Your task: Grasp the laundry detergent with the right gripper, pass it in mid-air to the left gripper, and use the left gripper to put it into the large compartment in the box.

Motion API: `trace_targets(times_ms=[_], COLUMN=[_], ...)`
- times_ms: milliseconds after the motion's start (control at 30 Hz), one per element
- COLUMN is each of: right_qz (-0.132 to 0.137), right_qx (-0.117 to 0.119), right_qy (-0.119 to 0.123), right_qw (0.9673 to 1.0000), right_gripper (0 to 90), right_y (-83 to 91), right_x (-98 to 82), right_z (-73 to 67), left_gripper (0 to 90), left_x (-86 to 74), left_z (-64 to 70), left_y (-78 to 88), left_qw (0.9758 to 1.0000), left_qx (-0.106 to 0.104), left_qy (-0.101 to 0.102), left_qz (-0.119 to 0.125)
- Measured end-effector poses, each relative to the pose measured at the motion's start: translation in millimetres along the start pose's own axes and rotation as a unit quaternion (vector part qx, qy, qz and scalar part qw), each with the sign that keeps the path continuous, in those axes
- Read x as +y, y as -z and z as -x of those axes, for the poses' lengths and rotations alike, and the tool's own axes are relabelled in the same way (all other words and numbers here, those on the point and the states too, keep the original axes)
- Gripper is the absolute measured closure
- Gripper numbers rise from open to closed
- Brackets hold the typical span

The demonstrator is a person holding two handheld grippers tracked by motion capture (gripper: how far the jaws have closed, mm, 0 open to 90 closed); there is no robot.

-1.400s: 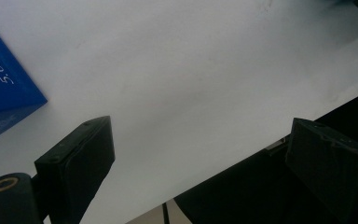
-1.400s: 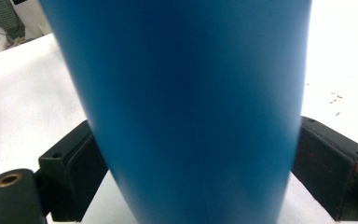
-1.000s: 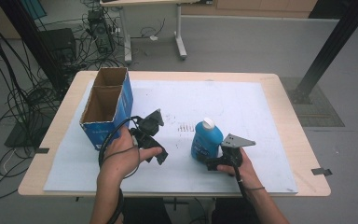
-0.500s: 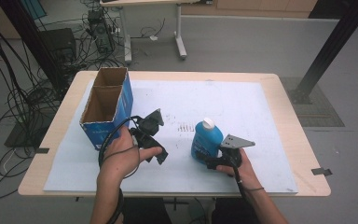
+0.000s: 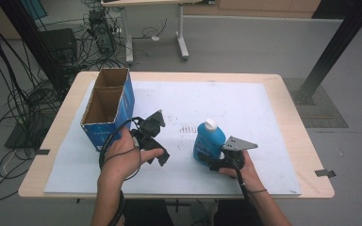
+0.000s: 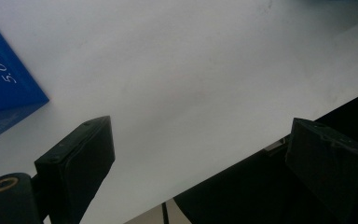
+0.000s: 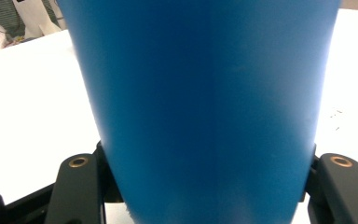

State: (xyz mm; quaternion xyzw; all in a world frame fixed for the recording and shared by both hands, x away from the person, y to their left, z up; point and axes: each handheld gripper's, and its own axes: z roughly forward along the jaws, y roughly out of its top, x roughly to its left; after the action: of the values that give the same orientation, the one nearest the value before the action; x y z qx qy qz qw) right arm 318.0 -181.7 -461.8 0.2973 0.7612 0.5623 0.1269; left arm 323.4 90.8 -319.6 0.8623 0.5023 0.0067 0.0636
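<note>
The right gripper (image 5: 215, 161) has just closed its jaws on the blue bottle (image 5: 209, 141) — the left gripper (image 5: 156, 151), jaws wide and empty, sits beside the blue carton (image 5: 104, 123).

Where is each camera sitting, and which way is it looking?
High view: above the table's near edge, looking down; both forearms, left gripper, right gripper.
Left gripper view: on that gripper, facing the white mat; jaws apart.
Right gripper view: on that gripper, facing the blue bottle; jaws just closed against it.
Shared: high and right views show the bottle.

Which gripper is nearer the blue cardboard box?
Left. The left gripper sits just beside the blue cardboard box, jaws open and empty. The right gripper is farther across the table, closed on the blue bottle.
</note>
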Motion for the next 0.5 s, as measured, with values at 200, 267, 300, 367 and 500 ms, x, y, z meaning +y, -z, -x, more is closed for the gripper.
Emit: trace_targets(times_ms=[200, 267, 300, 367, 500], right_qz=[0.0, 0.001, 0.001, 0.002, 0.003], right_qx=[0.001, 0.001, 0.001, 0.0, 0.0], right_qy=[0.002, 0.003, 0.003, 0.004, 0.005], right_qw=[1.0, 1.0, 1.0, 1.0, 1.0], right_gripper=[37.0, 37.1, 37.1, 37.1, 37.2], right_y=[0.1, 0.1, 0.1, 0.1, 0.1], right_x=[0.0, -0.3, -0.3, -0.6, -0.7], right_z=[0.2, 0.2, 0.2, 0.0, 0.1], left_gripper=[8.2, 8.2, 8.2, 8.2, 8.2], left_x=[1.4, 1.9, 1.9, 2.2, 2.8], left_z=[0.6, 0.6, 0.6, 0.3, -0.6], left_y=[-0.1, 0.3, 0.3, 0.1, 0.5], left_qw=[1.0, 1.0, 1.0, 1.0, 1.0], left_qx=[0.001, 0.001, 0.001, 0.002, 0.001], left_qy=[-0.002, -0.002, -0.002, -0.001, -0.002], left_qz=[-0.001, -0.002, -0.002, -0.002, -0.004])
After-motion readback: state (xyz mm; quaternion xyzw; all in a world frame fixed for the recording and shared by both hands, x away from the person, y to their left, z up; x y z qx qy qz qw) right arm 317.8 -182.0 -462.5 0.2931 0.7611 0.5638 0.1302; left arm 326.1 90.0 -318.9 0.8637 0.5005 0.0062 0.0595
